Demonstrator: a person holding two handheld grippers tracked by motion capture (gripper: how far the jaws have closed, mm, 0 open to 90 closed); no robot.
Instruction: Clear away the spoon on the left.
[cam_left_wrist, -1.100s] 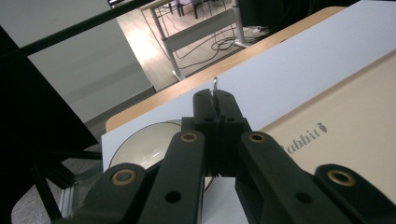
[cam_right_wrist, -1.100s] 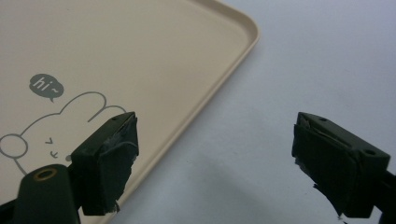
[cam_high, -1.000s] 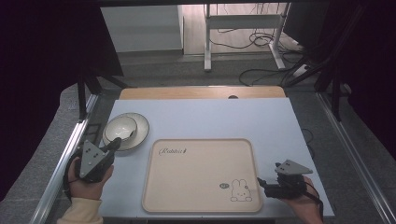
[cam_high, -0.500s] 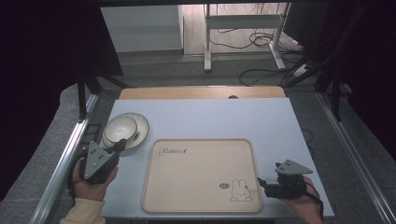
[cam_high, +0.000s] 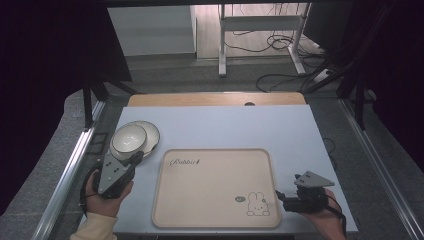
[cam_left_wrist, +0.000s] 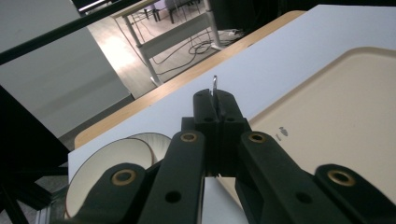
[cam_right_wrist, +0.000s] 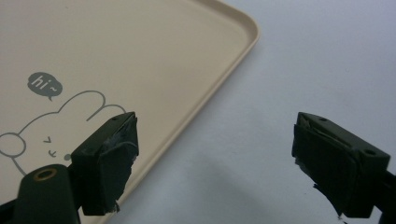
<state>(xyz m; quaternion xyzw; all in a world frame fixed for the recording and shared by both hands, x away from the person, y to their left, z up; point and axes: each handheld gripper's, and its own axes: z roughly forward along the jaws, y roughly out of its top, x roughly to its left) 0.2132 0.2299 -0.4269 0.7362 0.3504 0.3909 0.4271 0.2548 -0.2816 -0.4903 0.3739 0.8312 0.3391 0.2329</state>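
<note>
A white bowl (cam_high: 128, 138) sits tilted over a cream plate (cam_high: 151, 134) at the table's left. My left gripper (cam_high: 135, 159) reaches it from the near side. In the left gripper view that gripper (cam_left_wrist: 215, 100) is shut, with a thin sliver of the bowl's rim (cam_left_wrist: 214, 84) sticking up between the jaws; the bowl (cam_left_wrist: 105, 170) and plate (cam_left_wrist: 152, 140) lie low at the left. A beige tray (cam_high: 215, 185) with a rabbit drawing lies in the middle. My right gripper (cam_high: 281, 196) rests at the tray's near right corner. It (cam_right_wrist: 215, 158) is open, its jaws on either side of the tray's edge (cam_right_wrist: 219, 79).
The pale blue table (cam_high: 225, 125) ends in a wooden strip (cam_high: 215, 99) at the far side. Metal rails (cam_high: 70, 170) run along both sides. Cables and a stand's legs lie on the floor beyond.
My left gripper has moved forward to the bowl and closed on its rim; the bowl has shifted slightly left and tilted up. The right gripper has stayed put.
</note>
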